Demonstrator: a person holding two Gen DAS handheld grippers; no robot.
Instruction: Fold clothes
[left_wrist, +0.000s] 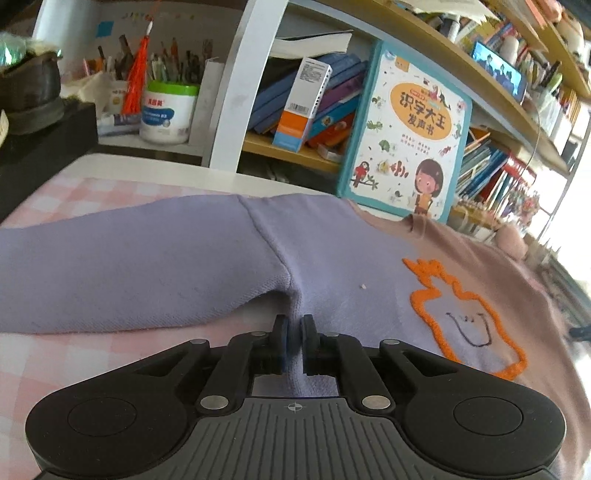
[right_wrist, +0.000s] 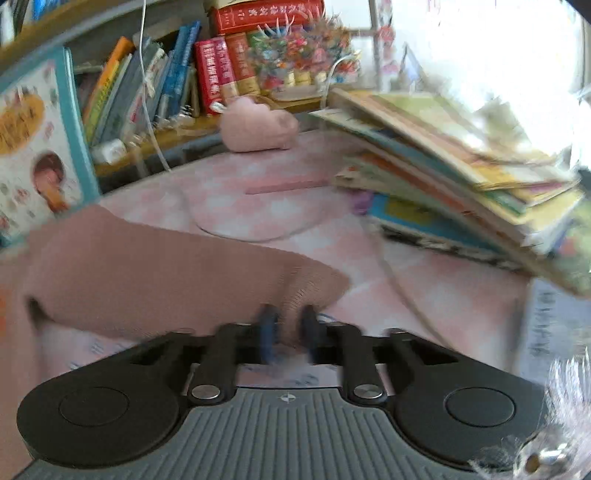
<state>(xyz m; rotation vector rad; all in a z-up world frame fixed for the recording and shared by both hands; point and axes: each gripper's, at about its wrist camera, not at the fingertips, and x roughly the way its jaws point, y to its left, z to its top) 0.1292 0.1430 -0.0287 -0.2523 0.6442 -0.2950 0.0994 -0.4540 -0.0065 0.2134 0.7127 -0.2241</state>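
A sweatshirt, half lilac (left_wrist: 332, 266) and half dusty pink, lies flat on a pink checked tablecloth (left_wrist: 74, 369). An orange outlined smiling figure (left_wrist: 465, 314) is stitched on its chest. The lilac sleeve (left_wrist: 129, 266) stretches out to the left. My left gripper (left_wrist: 294, 332) is shut on the lilac fabric at the underarm, just below the sleeve seam. In the right wrist view the pink sleeve (right_wrist: 166, 280) lies across the cloth, and my right gripper (right_wrist: 288, 325) is shut on its ribbed cuff (right_wrist: 306, 288). That view is blurred.
A teal picture book (left_wrist: 406, 136) leans against the bookshelf (left_wrist: 295, 147) behind the shirt. A white tub of pens (left_wrist: 168, 110) stands at the back left. A tilted stack of books (right_wrist: 461, 177) sits right of the pink sleeve, with a pink plush (right_wrist: 258, 125) and a thin cable (right_wrist: 399, 280) nearby.
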